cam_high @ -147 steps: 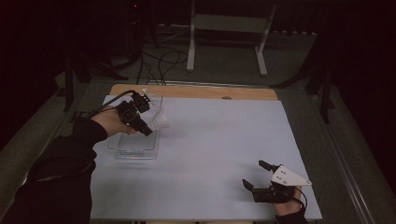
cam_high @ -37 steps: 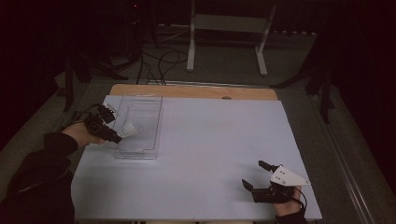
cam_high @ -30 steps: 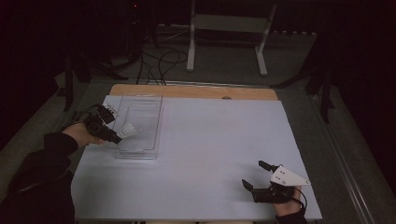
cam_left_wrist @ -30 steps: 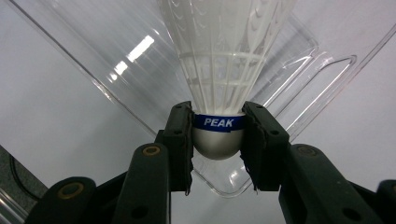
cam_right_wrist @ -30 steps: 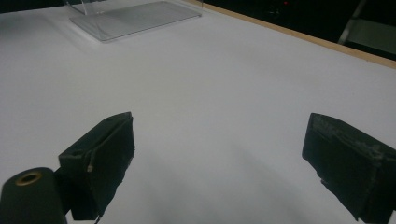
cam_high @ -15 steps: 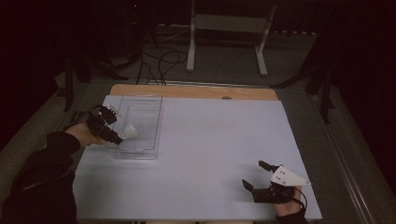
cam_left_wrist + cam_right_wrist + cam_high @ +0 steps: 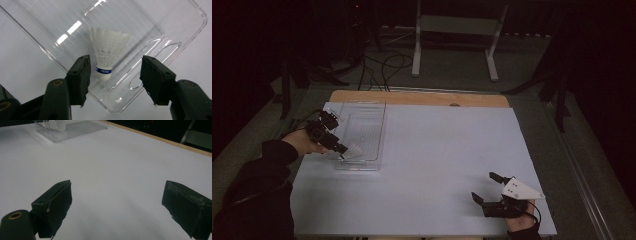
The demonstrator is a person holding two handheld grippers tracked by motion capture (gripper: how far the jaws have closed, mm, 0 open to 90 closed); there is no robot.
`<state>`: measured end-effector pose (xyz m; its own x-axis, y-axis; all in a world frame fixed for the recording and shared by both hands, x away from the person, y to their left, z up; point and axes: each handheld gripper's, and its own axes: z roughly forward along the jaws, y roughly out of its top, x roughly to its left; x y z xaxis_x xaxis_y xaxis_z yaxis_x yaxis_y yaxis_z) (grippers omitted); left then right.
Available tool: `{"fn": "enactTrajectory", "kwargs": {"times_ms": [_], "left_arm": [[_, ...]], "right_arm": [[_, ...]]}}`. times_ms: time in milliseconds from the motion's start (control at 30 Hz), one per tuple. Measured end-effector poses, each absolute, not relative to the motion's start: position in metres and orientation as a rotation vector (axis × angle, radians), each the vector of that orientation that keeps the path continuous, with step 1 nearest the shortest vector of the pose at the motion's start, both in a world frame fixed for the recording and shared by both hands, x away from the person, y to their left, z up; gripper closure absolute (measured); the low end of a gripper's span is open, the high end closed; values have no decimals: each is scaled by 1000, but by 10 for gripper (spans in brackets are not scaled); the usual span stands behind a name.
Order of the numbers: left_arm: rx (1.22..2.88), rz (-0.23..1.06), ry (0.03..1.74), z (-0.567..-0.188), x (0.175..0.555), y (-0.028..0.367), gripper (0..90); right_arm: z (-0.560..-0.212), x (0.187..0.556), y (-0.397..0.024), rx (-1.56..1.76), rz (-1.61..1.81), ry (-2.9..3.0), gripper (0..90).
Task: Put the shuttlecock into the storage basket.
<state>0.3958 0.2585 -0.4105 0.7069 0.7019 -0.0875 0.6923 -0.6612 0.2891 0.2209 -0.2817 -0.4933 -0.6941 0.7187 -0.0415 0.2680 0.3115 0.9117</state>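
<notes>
Left gripper view is looked along two black jaws of the left hand-held gripper (image 7: 113, 75), which stand apart with a white shuttlecock (image 7: 108, 53) lying just ahead of them; its cork tip with the blue band points back toward the gap and sits nearer one jaw, with no pad pressed on it. The jaws have just been opening, so the shuttlecock is judged to have been released into the clear plastic tray (image 7: 160, 32), where it rests on its side on the tray floor near a rounded corner. The feather skirt is turned away from the left hand-held gripper, which is judged to be the way a shuttlecock held by its cork would be set down.

In the high view the left hand-held gripper (image 7: 343, 151) is seen over the near left corner of the tray (image 7: 362, 165), close to the left edge of the white surface (image 7: 447, 165). The low tray rim lies directly below the jaws, so little room is left there except upward and back toward the sleeve. The right hand-held gripper (image 7: 488, 189) is held low at the near right of the surface, well apart from the tray, its jaws spread with nothing between them; wide bare surface lies ahead of it and to its left
</notes>
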Motion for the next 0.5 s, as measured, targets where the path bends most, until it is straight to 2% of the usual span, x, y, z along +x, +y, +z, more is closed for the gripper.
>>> {"fn": "enactTrajectory", "kwargs": {"times_ms": [100, 300, 333, 367, 500], "left_arm": [[2609, 44, 1116, -412, 396, 255, 272], [2570, 75, 1089, -409, 393, 247, 148], [2539, 39, 1087, -408, 392, 245, 139], [2539, 39, 1087, -408, 392, 245, 93], [2551, 63, 1037, -408, 390, 240, 15]], "right_arm": [[-493, 221, -282, 873, 1357, 2141, 92], [-493, 221, -282, 874, 1359, 2139, 92], [-493, 221, -282, 875, 1359, 2139, 92], [-493, 221, -282, 875, 1359, 2139, 92], [-493, 221, -282, 873, 1358, 2139, 92]]}}
